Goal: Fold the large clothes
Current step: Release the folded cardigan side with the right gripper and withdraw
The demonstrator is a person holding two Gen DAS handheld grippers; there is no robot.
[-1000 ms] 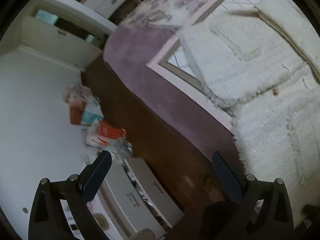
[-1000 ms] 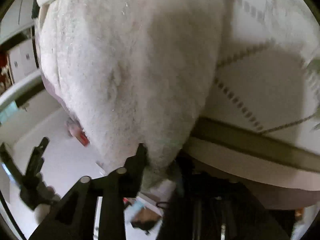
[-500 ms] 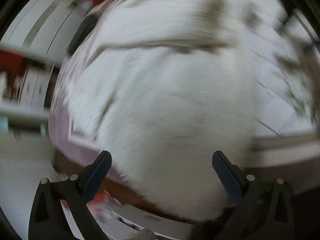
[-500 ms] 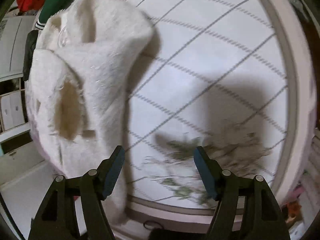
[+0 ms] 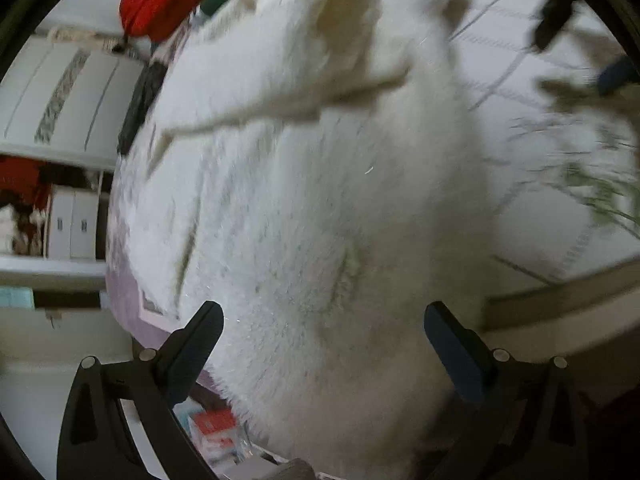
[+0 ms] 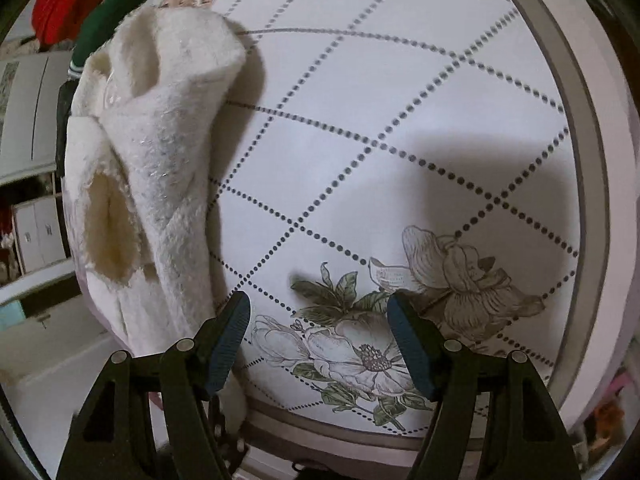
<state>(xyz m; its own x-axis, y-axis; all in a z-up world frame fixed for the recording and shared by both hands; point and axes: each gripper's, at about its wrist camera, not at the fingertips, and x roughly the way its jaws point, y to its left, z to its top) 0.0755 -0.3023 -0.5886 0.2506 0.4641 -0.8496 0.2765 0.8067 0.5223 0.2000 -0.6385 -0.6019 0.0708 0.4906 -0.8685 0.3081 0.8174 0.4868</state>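
The fluffy white garment point(image 6: 160, 168) lies bundled on the bed point(image 6: 400, 140), apparently partly folded, though blur obscures its layers. Both the left gripper point(image 5: 320, 344) and right gripper point(image 6: 318, 336) gape wide, empty; tidying remains.

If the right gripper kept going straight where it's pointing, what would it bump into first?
Probably the white bedspread with dotted diamond lines, right at its printed grey-green flowers. The open right gripper points down at them; the fluffy white garment lies off to the side.

Left gripper point(image 5: 322, 326) and right gripper point(image 6: 319, 310), jaws apart.
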